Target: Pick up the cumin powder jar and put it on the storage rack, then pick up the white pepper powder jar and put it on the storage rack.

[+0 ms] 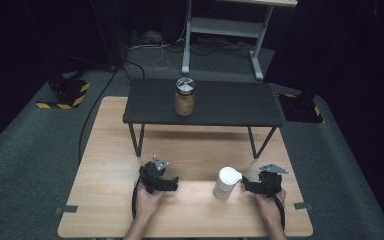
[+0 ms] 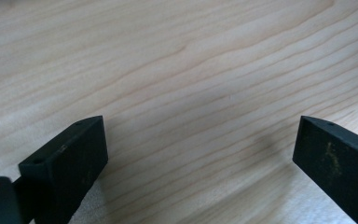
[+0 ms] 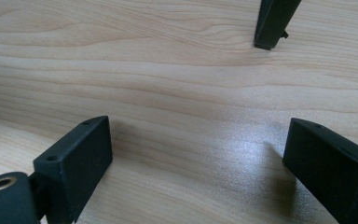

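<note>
Down at the bottom of the high view, a person's two hands rest on a light wooden table [image 1: 105, 165], each holding a black gripper. The left gripper [image 1: 166, 184] sits left of centre, low in the frame; in the left gripper view its jaws stand wide apart with nothing but bare wood grain between them. The right gripper [image 1: 248, 186] sits at the lower right, and in the right gripper view its jaws are likewise spread wide over bare wood.

Between the two grippers, slightly right of centre in the high view, stands a white cup [image 1: 226, 183], upright, just beside the right gripper's tips; whether they touch it I cannot tell.

Higher in the frame, a low black shelf [image 1: 230, 102] on thin dark legs stands on the far part of the table. One such leg [image 3: 274, 22] shows at the upper right of the right gripper view. On the shelf, near its middle, stands a glass jar [image 1: 184, 97] with a metal lid and tan contents. Behind the table, at the top of the frame, is a grey stand [image 1: 222, 27] on a dark carpeted floor.
</note>
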The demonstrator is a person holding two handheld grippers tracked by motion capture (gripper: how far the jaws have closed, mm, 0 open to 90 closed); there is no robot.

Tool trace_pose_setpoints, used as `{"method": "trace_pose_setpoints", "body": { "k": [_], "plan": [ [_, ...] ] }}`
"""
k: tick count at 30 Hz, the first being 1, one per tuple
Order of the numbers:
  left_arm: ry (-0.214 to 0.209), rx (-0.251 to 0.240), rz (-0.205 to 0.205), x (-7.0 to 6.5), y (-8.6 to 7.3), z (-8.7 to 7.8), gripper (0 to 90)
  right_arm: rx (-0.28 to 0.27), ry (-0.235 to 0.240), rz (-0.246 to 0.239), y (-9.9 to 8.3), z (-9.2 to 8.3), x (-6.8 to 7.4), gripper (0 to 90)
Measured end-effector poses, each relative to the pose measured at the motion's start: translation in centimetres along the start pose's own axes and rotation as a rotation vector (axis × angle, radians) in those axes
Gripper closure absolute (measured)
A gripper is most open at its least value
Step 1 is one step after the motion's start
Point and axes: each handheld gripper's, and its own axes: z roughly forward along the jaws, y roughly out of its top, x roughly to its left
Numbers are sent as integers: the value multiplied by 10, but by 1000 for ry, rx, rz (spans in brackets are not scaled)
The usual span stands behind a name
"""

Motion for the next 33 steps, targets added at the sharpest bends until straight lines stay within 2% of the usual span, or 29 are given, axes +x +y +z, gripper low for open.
{"method": "trace_pose_setpoints", "body": {
  "k": [4,7,9,33],
  "plan": [
    [-3,-12,-16,1,-3,-1,32,0,-4,1,0,0,1,73],
    [-3,-9,-12,1,-3,-1,32,0,-4,1,0,0,1,73],
    [18,8,15,-5,0,0,32,0,-4,0,0,0,1,73],
    [24,4,9,-6,0,0,36,3,0,2,0,0,1,68]
  ]
}}
